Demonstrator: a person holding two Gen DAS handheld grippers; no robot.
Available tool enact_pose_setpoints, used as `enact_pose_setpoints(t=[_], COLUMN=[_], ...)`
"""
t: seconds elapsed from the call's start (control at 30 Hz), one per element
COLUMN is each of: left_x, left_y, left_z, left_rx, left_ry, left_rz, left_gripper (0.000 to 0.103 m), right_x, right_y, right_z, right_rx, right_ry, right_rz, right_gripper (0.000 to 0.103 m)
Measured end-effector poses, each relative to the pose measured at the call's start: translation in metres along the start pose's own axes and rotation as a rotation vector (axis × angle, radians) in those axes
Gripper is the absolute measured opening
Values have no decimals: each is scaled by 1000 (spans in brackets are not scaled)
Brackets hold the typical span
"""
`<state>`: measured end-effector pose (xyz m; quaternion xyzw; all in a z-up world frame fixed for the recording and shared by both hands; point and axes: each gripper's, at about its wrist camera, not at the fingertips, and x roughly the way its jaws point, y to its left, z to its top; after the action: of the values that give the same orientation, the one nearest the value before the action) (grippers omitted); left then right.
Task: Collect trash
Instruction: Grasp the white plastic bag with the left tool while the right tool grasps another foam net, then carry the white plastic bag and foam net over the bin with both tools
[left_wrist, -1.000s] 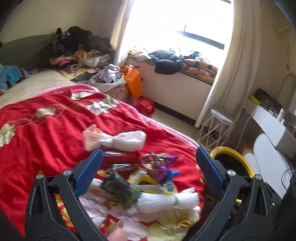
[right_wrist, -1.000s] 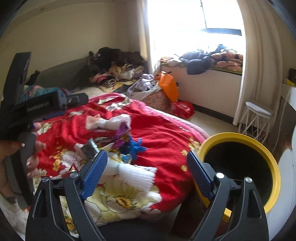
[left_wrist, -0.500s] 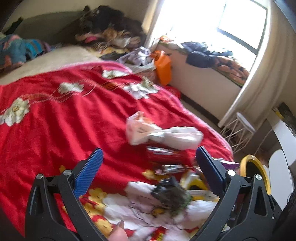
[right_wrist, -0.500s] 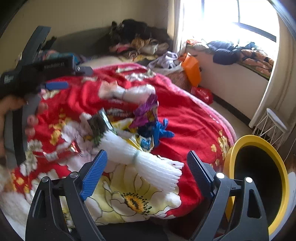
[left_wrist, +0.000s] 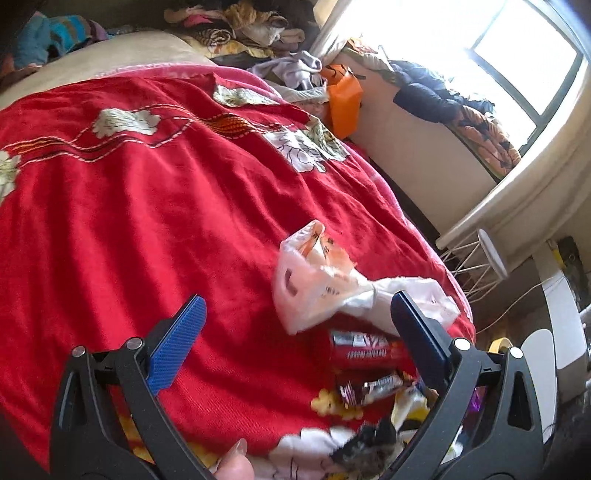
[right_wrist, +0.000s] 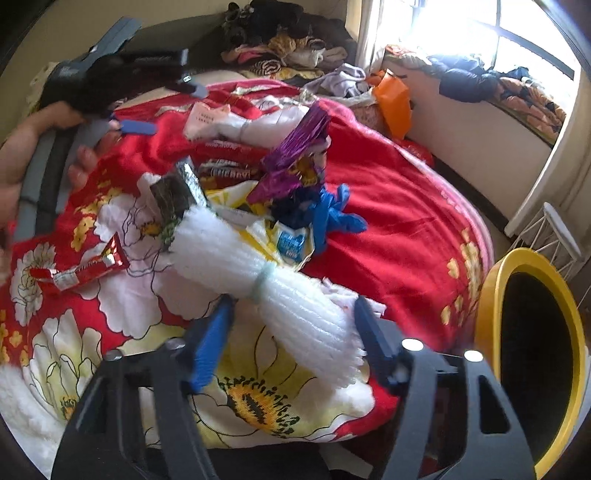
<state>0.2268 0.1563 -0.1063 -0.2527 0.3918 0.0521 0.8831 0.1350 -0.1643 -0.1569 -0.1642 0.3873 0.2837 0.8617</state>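
Observation:
Trash lies on the red flowered blanket. In the right wrist view a tied bundle of white foam netting runs between the fingers of my right gripper. Its jaws are closing and the pads stand just off the bundle. Behind it lie a purple wrapper, a blue glove, a dark packet and a red sachet. My left gripper is open over a white plastic bag, with a red wrapper below. The yellow-rimmed bin stands beside the bed, at the right.
A white wire stool stands by the curtain beyond the bin. An orange bag leans at the bed's far side. Clothes are heaped at the head of the bed and on the window ledge.
My left gripper has swung left across the bed, bringing the plastic bag between its fingers. My right gripper has come down onto the foam bundle and its jaws have narrowed.

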Motion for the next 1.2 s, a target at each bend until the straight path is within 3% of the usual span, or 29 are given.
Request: enact_pose_setpoints(t=[0.03,0.2,0.23,0.3,0.37,0.57,0.97,1.2], left_x=[4,20,25,32,33,19,-68,-107], left_y=[1,5,6,7,8,-9,-31,-31], left_z=[1,7,7,5,2,0,-9,-20], left_rx=[-11,-74,-78,-85,-110,-30,47,50], left_ry=[5,38,53,73,78,36,-172,-236], left_rz=[-8,-22,-17,-10,-39,-15,-35,-27], left_gripper=[92,79,72,62,45,24,22,22], right_x=[1,-5,-7,-13,-19,-33,-56,-68], right_y=[1,4,5,4,4,8,33,40], right_z=[-2,-9,-11,-12,-13,-12,-5,0], right_rx=[-2,-27,-28,-24,-17,-24,-46,-45], right_ry=[4,3,-3,-16,-30,-70,-138,-184], right_rz=[0,10,12,21,35,67,122,141], right_gripper=[40,26,24,22,21,19,18,18])
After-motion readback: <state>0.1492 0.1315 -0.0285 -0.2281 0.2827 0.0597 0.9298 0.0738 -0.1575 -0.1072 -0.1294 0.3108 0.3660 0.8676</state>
